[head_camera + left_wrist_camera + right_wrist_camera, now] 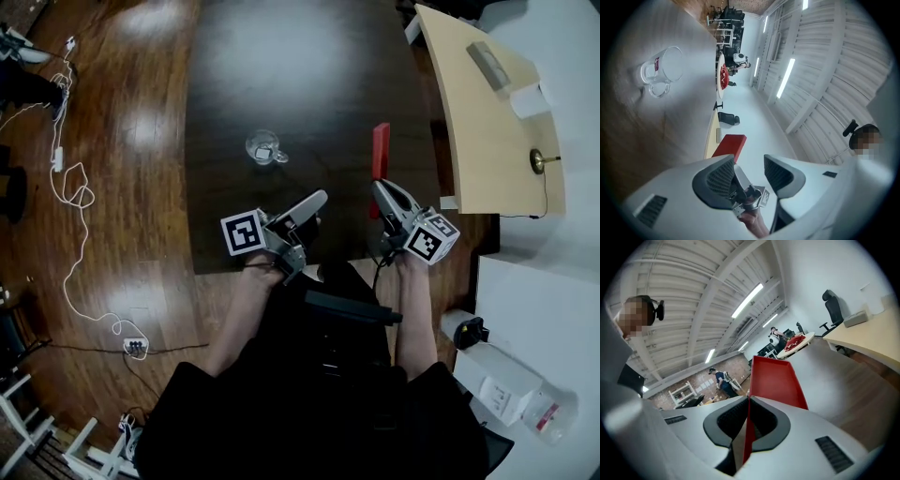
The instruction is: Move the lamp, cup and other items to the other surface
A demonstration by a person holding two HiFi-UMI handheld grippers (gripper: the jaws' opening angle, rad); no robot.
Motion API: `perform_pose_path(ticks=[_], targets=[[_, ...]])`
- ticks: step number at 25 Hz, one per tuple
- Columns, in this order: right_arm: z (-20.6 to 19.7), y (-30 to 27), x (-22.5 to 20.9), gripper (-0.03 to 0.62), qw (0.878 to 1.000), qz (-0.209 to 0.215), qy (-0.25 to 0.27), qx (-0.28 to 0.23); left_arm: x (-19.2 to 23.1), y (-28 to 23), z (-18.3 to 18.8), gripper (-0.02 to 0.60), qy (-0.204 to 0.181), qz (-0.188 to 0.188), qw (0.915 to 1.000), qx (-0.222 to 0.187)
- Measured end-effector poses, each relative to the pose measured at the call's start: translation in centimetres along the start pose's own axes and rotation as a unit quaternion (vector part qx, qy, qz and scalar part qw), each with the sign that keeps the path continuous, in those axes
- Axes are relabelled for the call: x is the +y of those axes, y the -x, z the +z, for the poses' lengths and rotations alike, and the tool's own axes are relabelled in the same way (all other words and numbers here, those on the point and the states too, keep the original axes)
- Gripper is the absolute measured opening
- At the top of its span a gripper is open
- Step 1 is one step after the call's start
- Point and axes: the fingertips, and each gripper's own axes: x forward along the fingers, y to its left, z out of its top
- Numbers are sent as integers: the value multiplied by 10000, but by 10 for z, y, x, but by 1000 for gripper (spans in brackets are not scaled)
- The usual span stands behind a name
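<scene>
Red tray (776, 380) is pinched by one thin wall between the pressed-together jaws of the right gripper (747, 401) and held on edge, clear above the dark table (281, 75). It is judged light and stiff, but on so narrow an edge hold it could swing or slip. Left gripper (750, 166) is seen with jaws spread and nothing between them. Glass mug (264, 148) is left standing on the dark table; it is judged fragile and slick, best taken by the handle or over the rim wall.
</scene>
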Motion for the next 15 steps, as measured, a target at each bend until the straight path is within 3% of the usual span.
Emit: perform_pose_path(ticks=[9, 15], targets=[[23, 78, -3, 34, 9957, 166, -509, -750, -18, -40, -51, 215, -245, -67, 9992, 303], [30, 178, -29, 32, 9875, 142, -877, -1300, -19, -86, -134, 215, -306, -34, 9966, 766]])
